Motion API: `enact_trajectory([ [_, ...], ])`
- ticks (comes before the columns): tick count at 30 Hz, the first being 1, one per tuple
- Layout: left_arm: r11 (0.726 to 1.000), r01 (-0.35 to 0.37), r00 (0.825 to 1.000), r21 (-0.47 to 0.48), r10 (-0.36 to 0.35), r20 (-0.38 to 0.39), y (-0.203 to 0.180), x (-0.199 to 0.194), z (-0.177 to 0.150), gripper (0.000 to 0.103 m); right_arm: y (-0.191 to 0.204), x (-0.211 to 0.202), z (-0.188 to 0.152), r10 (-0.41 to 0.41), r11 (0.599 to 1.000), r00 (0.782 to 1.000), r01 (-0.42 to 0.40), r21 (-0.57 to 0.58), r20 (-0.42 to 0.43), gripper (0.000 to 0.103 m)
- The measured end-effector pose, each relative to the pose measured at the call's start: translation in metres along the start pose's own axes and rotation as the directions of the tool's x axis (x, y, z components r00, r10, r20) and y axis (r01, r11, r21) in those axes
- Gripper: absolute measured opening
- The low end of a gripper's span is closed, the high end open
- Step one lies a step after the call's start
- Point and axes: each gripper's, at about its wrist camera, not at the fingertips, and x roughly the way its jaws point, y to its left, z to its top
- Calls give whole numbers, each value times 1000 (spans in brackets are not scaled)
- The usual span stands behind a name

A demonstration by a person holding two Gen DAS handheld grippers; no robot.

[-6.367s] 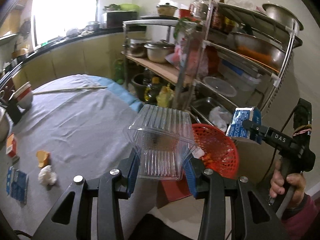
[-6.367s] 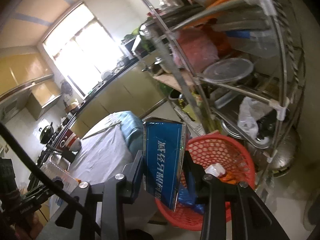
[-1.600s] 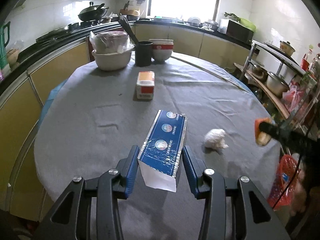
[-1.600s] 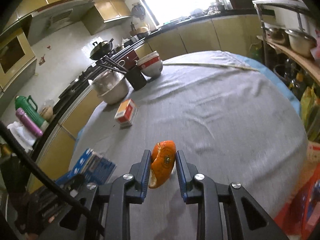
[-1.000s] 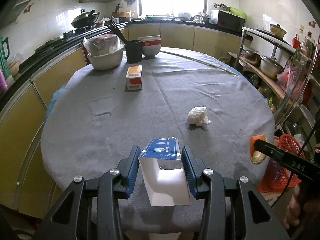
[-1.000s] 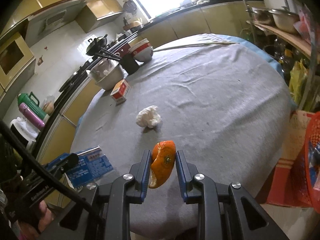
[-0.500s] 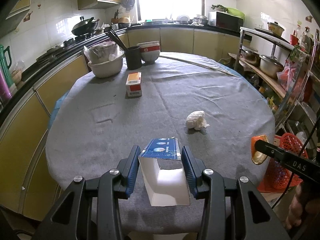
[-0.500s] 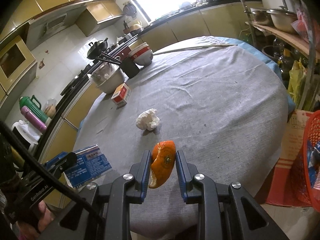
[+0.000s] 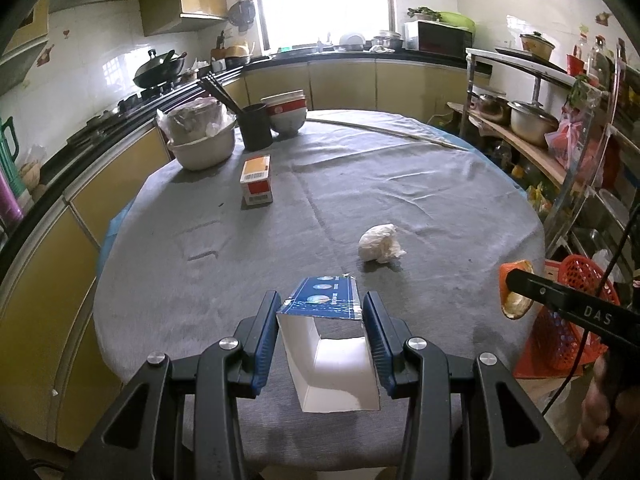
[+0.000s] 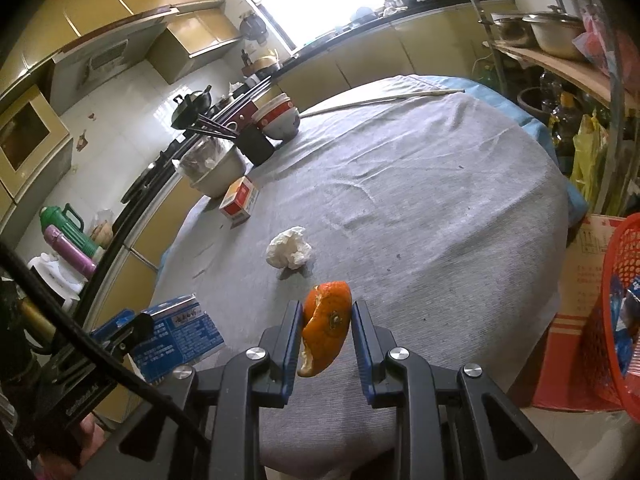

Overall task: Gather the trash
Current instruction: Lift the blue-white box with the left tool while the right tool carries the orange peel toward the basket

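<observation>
The left tool (image 9: 322,320) is closed on an opened blue-and-white cardboard carton (image 9: 326,348), its two blue-padded fingers pressing the carton's side walls; the open white end faces the camera, and the carton is held above the near edge of the round worktop covered in grey cloth (image 9: 400,184). In the right wrist view the same carton (image 10: 176,336) shows off the worktop's near left edge, clamped in the left tool (image 10: 132,330).

The right tool (image 10: 326,326) grips a curved piece of orange peel (image 10: 326,332) between its fingers, the peel standing upright with its white pith at the lower tip. It hangs over the near edge of the worktop (image 10: 440,184). From the left wrist camera the peel (image 9: 516,288) sits beyond the worktop's right edge, in front of a red perforated plastic basket (image 9: 576,320) on the floor. In the right wrist view that basket (image 10: 616,312) is at the far right and holds some blue and white items.

A crumpled white tissue (image 9: 380,244) lies on the cloth toward the near right part of the worktop, apart from both tools. A small orange-and-white box (image 9: 257,179) lies nearer the far left edge. At the far left edge stand a cream bowl with bagged contents (image 9: 200,138), a black cup of chopsticks (image 9: 256,126) and a stack of red-and-white bowls (image 9: 286,114).
</observation>
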Motion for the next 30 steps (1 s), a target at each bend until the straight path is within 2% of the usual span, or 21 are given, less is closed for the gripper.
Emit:
enact_trajectory([
  [30, 997, 33, 999, 66, -34, 21, -25, -11, 10, 44, -15, -19, 2, 1, 1000, 999, -2, 21, 35, 27],
])
